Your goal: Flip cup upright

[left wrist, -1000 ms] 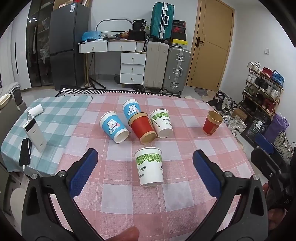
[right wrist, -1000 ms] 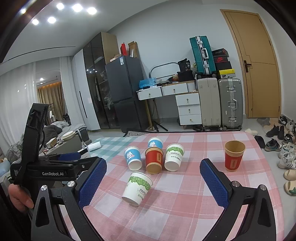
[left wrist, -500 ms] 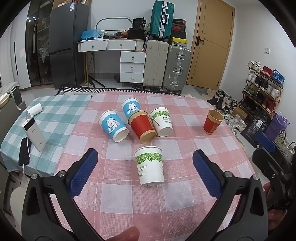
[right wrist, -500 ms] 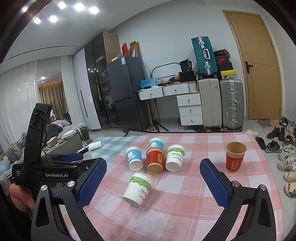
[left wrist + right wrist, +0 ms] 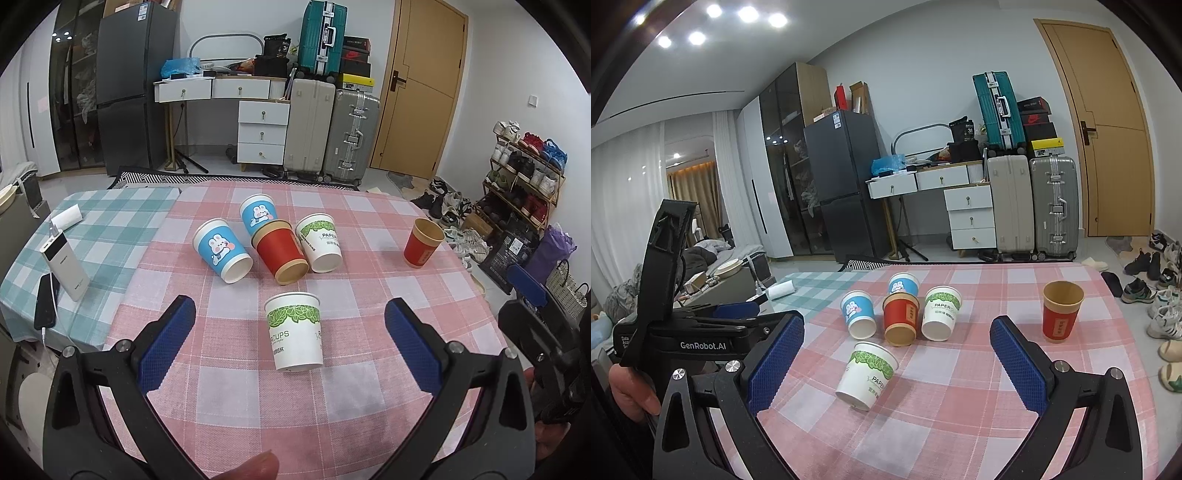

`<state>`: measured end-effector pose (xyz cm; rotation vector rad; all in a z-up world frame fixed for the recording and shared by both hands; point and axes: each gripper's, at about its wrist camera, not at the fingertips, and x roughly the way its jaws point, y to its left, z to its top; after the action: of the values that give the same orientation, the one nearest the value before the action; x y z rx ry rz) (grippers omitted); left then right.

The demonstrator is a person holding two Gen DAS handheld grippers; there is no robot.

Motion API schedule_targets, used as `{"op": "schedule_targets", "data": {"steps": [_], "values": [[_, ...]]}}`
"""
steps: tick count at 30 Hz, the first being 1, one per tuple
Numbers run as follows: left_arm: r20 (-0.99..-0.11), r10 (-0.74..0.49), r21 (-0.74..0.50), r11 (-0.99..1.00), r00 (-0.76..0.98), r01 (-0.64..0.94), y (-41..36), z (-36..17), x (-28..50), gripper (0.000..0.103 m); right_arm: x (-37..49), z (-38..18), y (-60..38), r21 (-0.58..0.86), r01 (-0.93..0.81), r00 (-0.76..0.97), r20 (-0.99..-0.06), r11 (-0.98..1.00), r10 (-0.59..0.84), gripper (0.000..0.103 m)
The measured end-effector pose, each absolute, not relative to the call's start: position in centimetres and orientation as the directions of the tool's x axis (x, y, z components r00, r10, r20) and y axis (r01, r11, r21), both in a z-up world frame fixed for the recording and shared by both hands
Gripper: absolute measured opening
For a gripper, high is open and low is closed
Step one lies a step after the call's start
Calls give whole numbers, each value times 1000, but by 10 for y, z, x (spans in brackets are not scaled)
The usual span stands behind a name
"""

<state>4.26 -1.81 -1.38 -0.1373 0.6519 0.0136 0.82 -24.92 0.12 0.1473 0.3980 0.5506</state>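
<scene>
A white cup (image 5: 294,335) with a green leaf band is seen at the frame's centre on the pink checked tablecloth (image 5: 369,387), between the spread blue pads of the left gripper (image 5: 290,345). The right gripper (image 5: 897,362) is likewise held wide apart, gripping nothing

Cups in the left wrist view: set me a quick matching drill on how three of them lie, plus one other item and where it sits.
Things:
1. near white cup
2. lone red cup
3. middle red cup
4. power bank

States or places:
A. on the green cloth
B. upright, mouth up
C. on its side, mouth toward the camera
D. on its side, base toward the camera

Pairs: 1-D, 2-B, 3-C, 4-A
</scene>
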Motion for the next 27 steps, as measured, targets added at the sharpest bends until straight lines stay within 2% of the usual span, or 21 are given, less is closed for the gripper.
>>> {"op": "schedule_targets", "data": {"steps": [27], "values": [[-611, -29, -117, 992, 791, -54, -22, -12, 45, 102, 13, -5, -254, 262, -473, 775, -329, 841, 539, 103]]}}
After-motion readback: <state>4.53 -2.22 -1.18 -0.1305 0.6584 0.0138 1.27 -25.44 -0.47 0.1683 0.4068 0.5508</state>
